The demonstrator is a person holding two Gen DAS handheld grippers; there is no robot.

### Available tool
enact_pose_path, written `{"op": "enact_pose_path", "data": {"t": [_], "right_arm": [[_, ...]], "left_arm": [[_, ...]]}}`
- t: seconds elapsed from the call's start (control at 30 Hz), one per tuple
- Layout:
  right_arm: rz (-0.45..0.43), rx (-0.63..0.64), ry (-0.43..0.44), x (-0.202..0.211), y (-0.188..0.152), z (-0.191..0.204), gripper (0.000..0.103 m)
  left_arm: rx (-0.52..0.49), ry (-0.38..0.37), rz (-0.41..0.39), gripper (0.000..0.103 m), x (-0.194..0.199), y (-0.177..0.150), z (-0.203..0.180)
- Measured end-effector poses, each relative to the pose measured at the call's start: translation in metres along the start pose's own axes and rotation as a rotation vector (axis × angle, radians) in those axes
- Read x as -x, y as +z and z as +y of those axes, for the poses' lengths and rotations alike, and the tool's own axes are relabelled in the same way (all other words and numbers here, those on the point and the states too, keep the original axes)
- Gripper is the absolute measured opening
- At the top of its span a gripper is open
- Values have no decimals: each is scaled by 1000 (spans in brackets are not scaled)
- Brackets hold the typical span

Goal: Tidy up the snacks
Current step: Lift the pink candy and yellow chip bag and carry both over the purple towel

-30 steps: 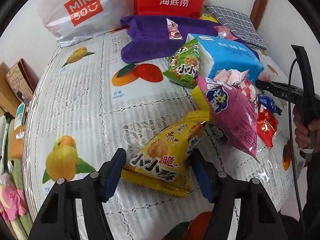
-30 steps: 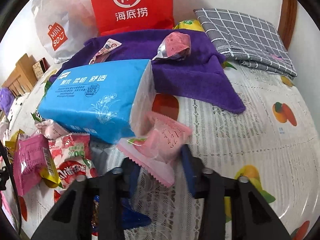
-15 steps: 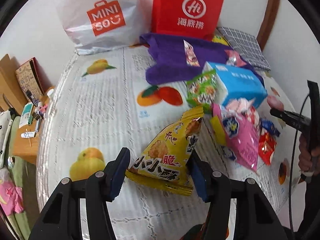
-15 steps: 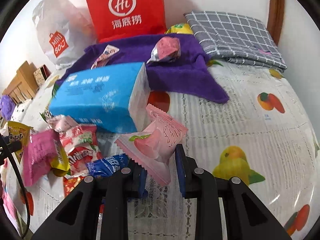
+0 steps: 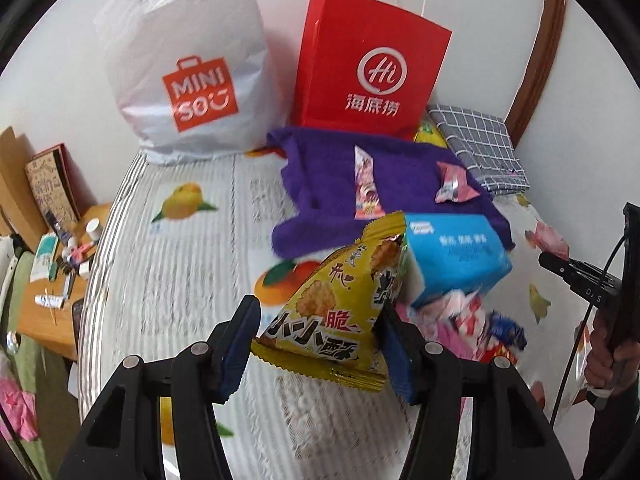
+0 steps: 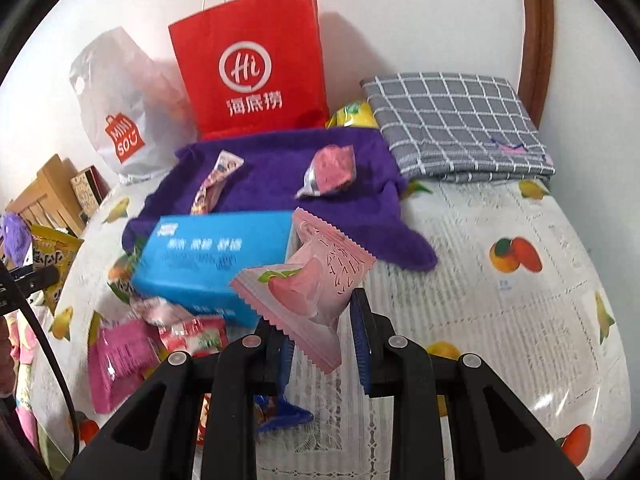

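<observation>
Left wrist view: the left gripper (image 5: 316,340) clamps a yellow snack bag (image 5: 332,312), lifted above the fruit-print tablecloth (image 5: 180,264), in front of a blue tissue pack (image 5: 456,256).

Right wrist view: the right gripper (image 6: 320,328) pinches a pink peach-print packet (image 6: 312,284), raised above the tablecloth beside the tissue pack.

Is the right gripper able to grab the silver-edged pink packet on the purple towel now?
Probably not yet: the right gripper is shut on a pale pink peach wrapper. The way to the silver-edged pink packet on the purple towel looks free.
</observation>
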State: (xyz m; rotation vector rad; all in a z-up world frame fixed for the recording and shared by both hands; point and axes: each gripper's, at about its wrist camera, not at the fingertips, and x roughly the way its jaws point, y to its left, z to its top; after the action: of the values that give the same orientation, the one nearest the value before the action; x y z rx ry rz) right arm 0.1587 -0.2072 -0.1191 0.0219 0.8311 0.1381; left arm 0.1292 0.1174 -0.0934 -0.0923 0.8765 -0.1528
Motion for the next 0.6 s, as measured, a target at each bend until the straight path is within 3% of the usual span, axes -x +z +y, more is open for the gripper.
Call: {"op": "enact_pose_path", "data": {"t": [0.27, 0.6], "right_arm": [[-35, -15, -3, 4, 24, 0, 26], [-55, -51, 19, -17, 56, 3, 26]], "left_arm": [[-15, -39, -13, 56, -12, 27, -11], [-33, -6, 5, 56, -37, 55, -11]]}}
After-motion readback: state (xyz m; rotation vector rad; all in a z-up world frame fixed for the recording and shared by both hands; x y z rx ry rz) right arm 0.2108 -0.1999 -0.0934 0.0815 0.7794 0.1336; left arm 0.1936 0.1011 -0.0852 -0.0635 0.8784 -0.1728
